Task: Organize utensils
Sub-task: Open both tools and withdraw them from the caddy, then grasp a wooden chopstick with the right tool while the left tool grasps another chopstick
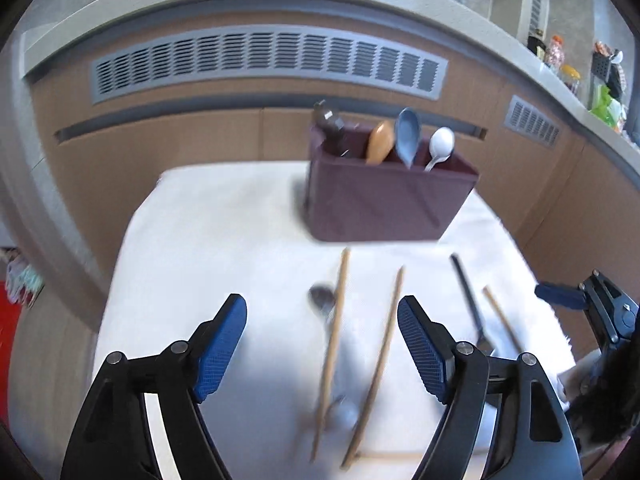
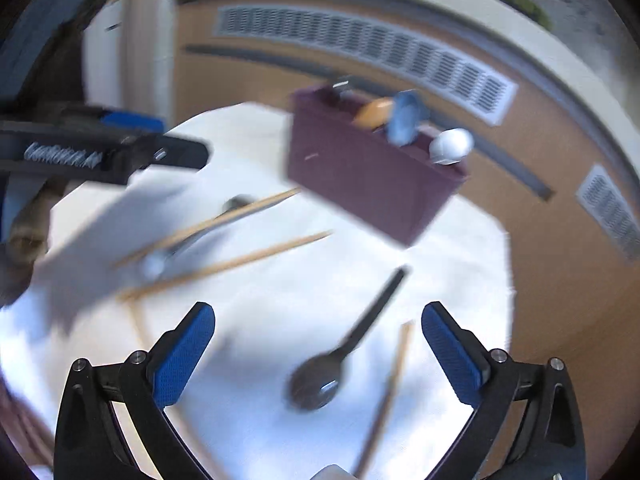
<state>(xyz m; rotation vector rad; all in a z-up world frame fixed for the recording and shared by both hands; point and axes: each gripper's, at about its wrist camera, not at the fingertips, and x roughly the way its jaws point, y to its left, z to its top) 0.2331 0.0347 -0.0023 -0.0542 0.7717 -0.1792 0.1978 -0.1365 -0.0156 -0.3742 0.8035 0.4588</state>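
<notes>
Right wrist view: right gripper spread wide, empty, above dark spoon lying on white cloth. Spoon likely light, rigid, slick; take at mid-handle. Chopsticks loose nearby, thin, apt to roll. Left gripper likewise agape, empty. Maroon caddy, upright at far edge, holds wooden spoon, blue spoon, white spoon; leftmost item unclear.
</notes>
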